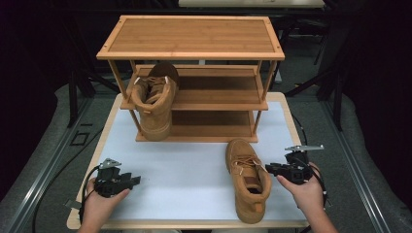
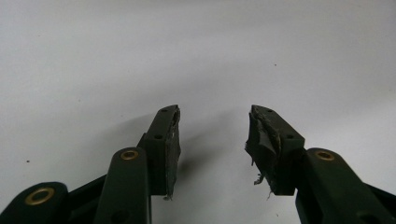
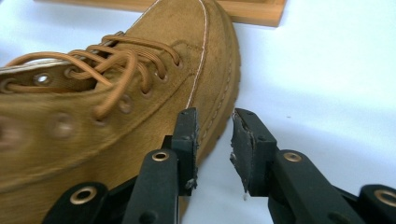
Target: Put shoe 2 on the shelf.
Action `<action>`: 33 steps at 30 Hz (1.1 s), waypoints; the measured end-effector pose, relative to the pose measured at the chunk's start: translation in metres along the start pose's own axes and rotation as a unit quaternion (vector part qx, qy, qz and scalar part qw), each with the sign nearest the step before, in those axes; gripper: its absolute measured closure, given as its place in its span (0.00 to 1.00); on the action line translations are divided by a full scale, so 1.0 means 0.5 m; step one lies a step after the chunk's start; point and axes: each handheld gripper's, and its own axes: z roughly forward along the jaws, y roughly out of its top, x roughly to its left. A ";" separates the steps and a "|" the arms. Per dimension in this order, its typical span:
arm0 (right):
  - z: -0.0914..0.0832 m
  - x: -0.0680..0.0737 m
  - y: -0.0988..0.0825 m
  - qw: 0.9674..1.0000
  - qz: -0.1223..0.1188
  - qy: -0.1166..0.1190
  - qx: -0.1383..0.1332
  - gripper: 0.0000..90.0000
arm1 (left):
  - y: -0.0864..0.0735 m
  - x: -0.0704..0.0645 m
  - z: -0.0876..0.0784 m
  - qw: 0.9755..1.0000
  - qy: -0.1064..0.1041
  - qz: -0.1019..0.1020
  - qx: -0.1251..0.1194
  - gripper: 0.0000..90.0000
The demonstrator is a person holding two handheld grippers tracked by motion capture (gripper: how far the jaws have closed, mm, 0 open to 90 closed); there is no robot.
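Observation:
A tan suede boot (image 1: 248, 179) lies on the white table top at the front right, toe toward the wooden shoe rack (image 1: 189, 36). Its mate (image 1: 154, 104) stands on the rack's middle shelf at the left, heel opening toward me. My right gripper (image 1: 268, 168) sits just right of the table boot, jaws pointing at its side. In the right gripper view the jaws (image 3: 215, 126) stand apart with nothing between them, the boot's side and sole (image 3: 116, 93) right beside the left jaw. My left gripper (image 1: 136, 180) rests at the front left, open over bare table (image 2: 214, 126).
The three-tier rack stands at the back of the white table (image 1: 194, 165); its lower board edge (image 3: 252, 11) shows beyond the boot's toe. Cables trail from both grippers off the table sides. Dark floor and metal rails surround the table.

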 end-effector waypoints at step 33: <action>-0.067 0.137 0.139 0.968 -0.035 -0.027 0.245 0.90 | -0.001 0.004 0.002 1.000 0.001 -0.003 -0.001 0.59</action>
